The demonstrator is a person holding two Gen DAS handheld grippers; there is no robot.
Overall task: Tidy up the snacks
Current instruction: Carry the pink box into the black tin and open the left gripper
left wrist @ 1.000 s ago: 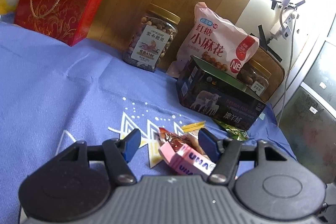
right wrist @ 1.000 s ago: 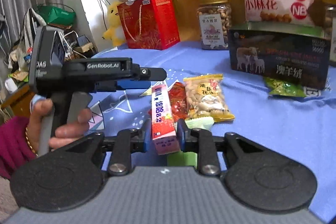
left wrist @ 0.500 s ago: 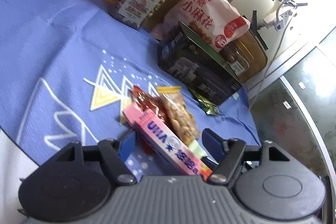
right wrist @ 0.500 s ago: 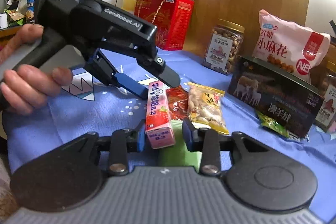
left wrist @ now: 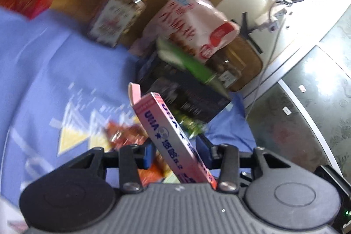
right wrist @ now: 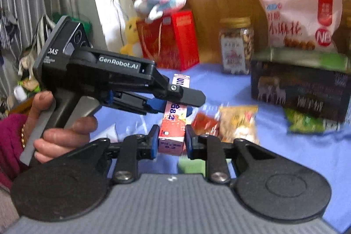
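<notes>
A long pink candy box (right wrist: 172,124) is held off a blue tablecloth (right wrist: 285,152), with both tools on it. The right gripper (right wrist: 171,143) pinches the box's near end, its blue pads pressed against the two narrow sides. The box's long axis runs away from this gripper, toward the far wall.

The left gripper (right wrist: 166,102), held in the person's left hand (right wrist: 59,135), comes in from the left and crosses the box partway along its length. In its own camera the box (left wrist: 173,135) slants between its fingers (left wrist: 147,154), open flap at the far end. The pads sit close on either side, but blur hides whether they press it.

A second ago the left gripper was spread wide and stood clear of the box; now its fingers have drawn in around it.

Loose snack packets (right wrist: 237,122) lie on the cloth just right of the box. A dark carton (right wrist: 300,89), nut jar (right wrist: 235,45) and red gift bag (right wrist: 169,38) stand farther back.
</notes>
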